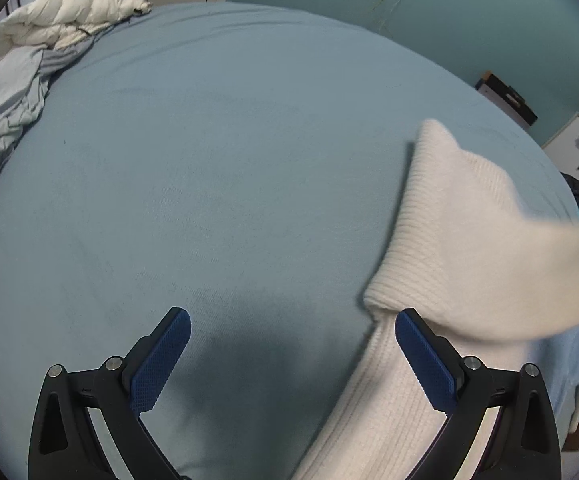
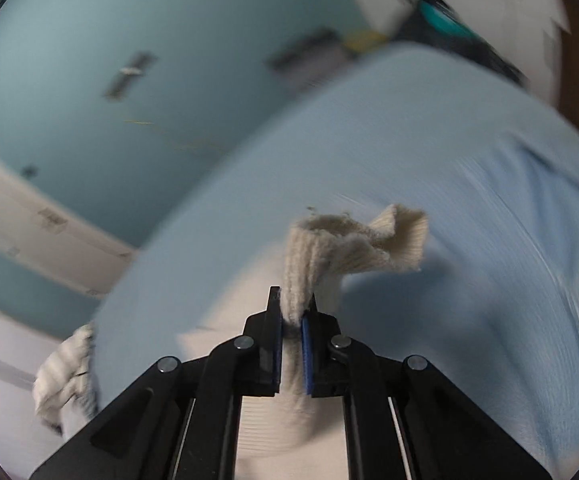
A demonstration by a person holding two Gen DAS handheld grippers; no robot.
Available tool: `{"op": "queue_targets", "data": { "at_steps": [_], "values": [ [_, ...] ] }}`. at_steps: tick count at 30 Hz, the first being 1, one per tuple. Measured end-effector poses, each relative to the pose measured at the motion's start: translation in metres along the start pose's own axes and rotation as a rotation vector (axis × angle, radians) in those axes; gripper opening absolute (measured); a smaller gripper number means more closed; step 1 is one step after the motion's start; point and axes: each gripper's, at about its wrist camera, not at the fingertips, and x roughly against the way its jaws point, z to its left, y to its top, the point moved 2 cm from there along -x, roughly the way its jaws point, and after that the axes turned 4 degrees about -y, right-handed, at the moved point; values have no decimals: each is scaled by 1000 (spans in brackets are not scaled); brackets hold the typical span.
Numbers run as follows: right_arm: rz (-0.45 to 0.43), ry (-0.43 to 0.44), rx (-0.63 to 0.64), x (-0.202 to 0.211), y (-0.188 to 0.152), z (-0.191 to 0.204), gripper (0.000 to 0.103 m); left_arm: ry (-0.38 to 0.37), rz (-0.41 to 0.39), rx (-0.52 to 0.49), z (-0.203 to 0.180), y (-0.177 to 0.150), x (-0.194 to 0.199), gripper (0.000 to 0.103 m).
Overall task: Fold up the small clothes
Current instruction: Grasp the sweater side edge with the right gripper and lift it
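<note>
A cream ribbed knit garment (image 1: 461, 248) lies on the blue bed sheet (image 1: 217, 152) at the right, one part lifted and blurred toward the right edge. My left gripper (image 1: 291, 354) hangs open above the sheet, its right finger (image 1: 425, 364) just over the knit's lower strip, nothing between the pads. In the right wrist view my right gripper (image 2: 292, 322) is shut on a bunched fold of the cream knit (image 2: 329, 256), which rises out of the jaws and flops to the right above the bed (image 2: 429, 160).
A white puffy duvet (image 1: 65, 16) and crumpled pale-blue bedding (image 1: 5, 108) lie at the bed's far left. A teal wall (image 1: 449, 12) runs behind the bed, with drawers and dark items (image 1: 577, 152) at the right. The right wrist view is motion-blurred.
</note>
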Motion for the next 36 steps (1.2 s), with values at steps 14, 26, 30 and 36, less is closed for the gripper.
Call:
{"op": "queue_targets", "data": {
  "at_steps": [14, 26, 30, 36],
  "values": [
    [-119, 182, 590, 68, -45, 307, 4, -68, -88, -39, -5, -1, 8, 103],
    [-125, 216, 539, 91, -26, 316, 4, -98, -115, -149, -38, 7, -32, 103],
    [-124, 224, 530, 97, -18, 318, 4, -205, -82, -184, -48, 6, -48, 102],
    [-125, 272, 553, 113, -19, 312, 4, -71, -72, -178, -40, 11, -59, 103]
  ]
}}
